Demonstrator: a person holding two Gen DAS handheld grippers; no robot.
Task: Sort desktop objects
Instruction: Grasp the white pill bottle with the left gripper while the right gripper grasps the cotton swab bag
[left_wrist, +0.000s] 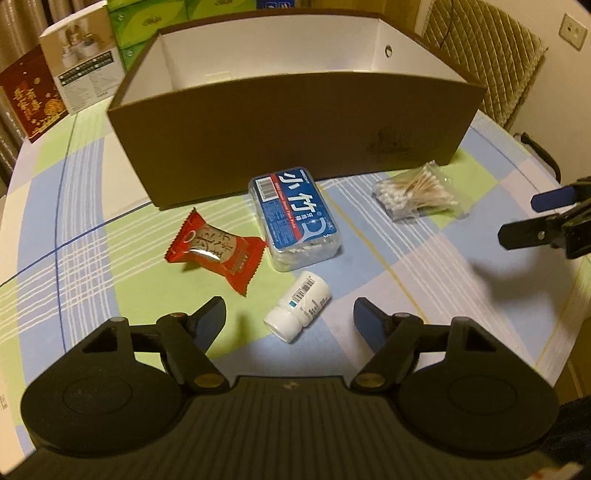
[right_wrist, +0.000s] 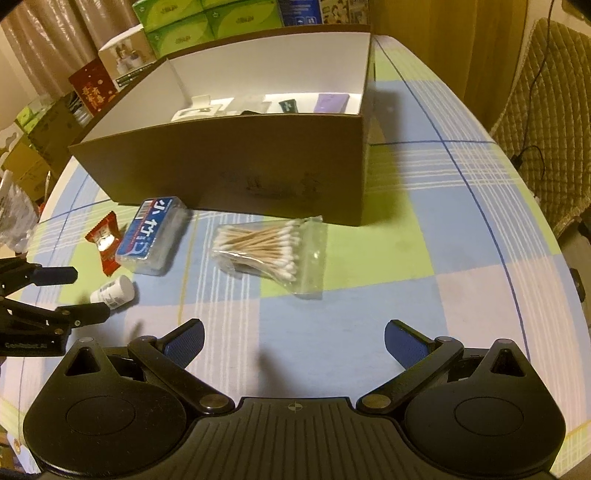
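**Two claws, four small things, one big box**

We start with the biggest thing, the brown box (left_wrist: 295, 122), at the far side of the tabletop (left_wrist: 424, 295). Its near wall is tall. If we lift a thing too low, it can bump that wall and fall back down.

Next is the blue case (left_wrist: 295, 218), just in front of the box. It sits very close to the red snack packet (left_wrist: 216, 251) and the white bottle (left_wrist: 299, 306). A claw reaching for one can knock another.

The bag of cotton swabs (right_wrist: 269, 251) lies alone, apart from the rest. The bag is thin and slippery, so it can slide away or get pinched only at a corner.

The white bottle is the smallest, and it lies on its side. It is round, so it can roll off if a finger pushes it.

Our left claw (left_wrist: 290, 319) is open, holds nothing, and has the bottle just ahead of its fingers. Our right claw (right_wrist: 293, 343) is open wide and empty too, with the swab bag ahead of it.

The right view looks down into the box, where we see a purple packet (right_wrist: 332, 102) and some other small things. The left view shows only white walls there. The left view shows the bottle and snack big and clear; in the right view they are small, at the edge.
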